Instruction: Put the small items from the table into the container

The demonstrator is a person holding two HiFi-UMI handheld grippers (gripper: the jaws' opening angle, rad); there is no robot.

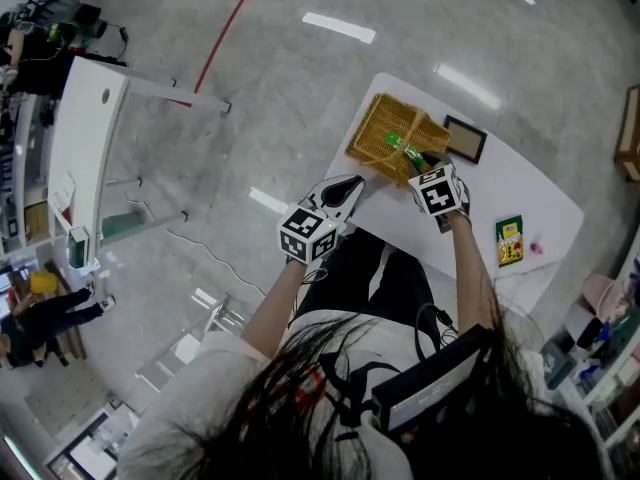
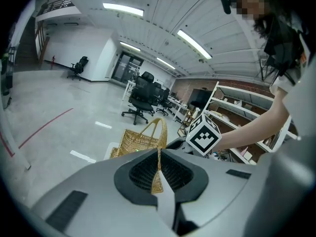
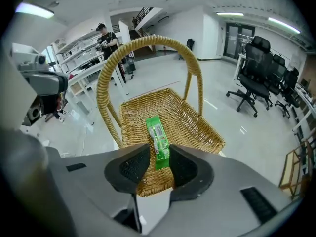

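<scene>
A wicker basket [image 1: 380, 133] with a tall handle stands at the left end of the white table [image 1: 530, 193]. My right gripper [image 1: 418, 161] points steeply down over the basket's near rim. In the right gripper view a green packet [image 3: 157, 138] lies between its jaws, above the basket [image 3: 192, 125] floor. The pads stand a little apart from the packet, so the right gripper [image 3: 159, 164] is open. My left gripper [image 1: 352, 186] hovers at the table's left edge beside the basket, shut and empty. In the left gripper view its pads meet at the left gripper [image 2: 159, 168], with the basket [image 2: 133, 143] beyond.
A yellow-green crayon box [image 1: 509, 240] and a small pink item [image 1: 537, 249] lie toward the table's right end. A dark-framed flat panel [image 1: 465, 139] sits behind the basket. Another white table [image 1: 85, 128] stands far left. Office chairs [image 3: 256, 80] stand further off.
</scene>
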